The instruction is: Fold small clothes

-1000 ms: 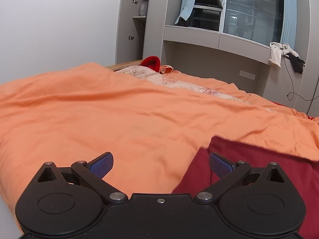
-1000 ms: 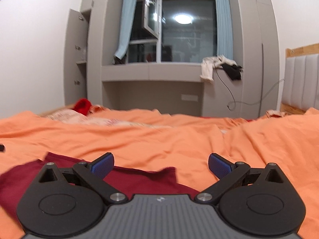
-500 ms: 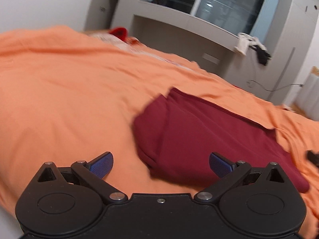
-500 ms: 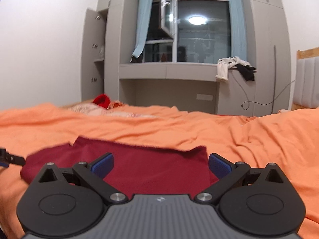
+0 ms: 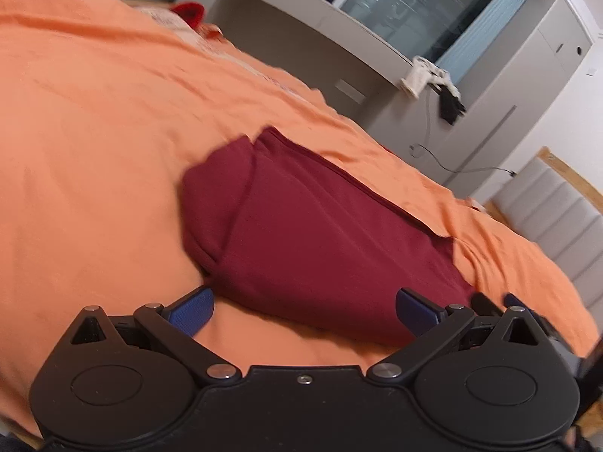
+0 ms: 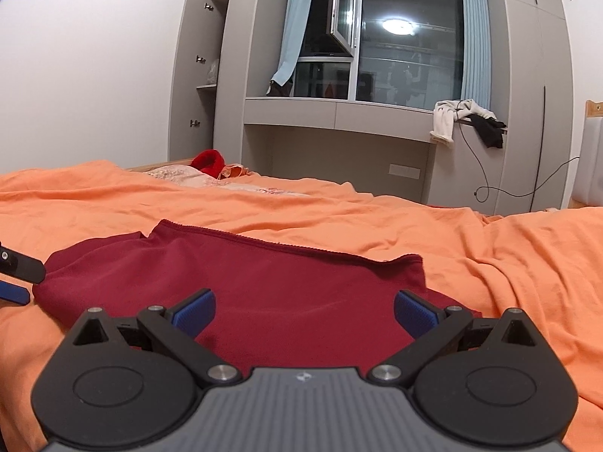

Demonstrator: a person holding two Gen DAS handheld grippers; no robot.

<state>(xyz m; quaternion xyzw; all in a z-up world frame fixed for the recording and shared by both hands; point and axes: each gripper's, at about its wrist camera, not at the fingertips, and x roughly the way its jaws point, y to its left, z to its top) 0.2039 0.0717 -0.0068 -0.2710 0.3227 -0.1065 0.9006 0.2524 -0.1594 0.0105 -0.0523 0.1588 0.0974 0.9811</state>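
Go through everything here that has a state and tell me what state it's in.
Dark red garment: folded, lying flat on the orange bedspread.
Left gripper: open, empty.
Right gripper: open, empty.
Window sash: swung open.
Cabinet door: open.

Left gripper [image 5: 304, 307] & right gripper [image 6: 304, 309] both wide apart, gripping nothing, held low.

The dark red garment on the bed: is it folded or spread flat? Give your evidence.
Folded, at least partly. The garment shows a doubled layer along its left end, with an edge overlapping the main panel. How many folds, cannot tell.
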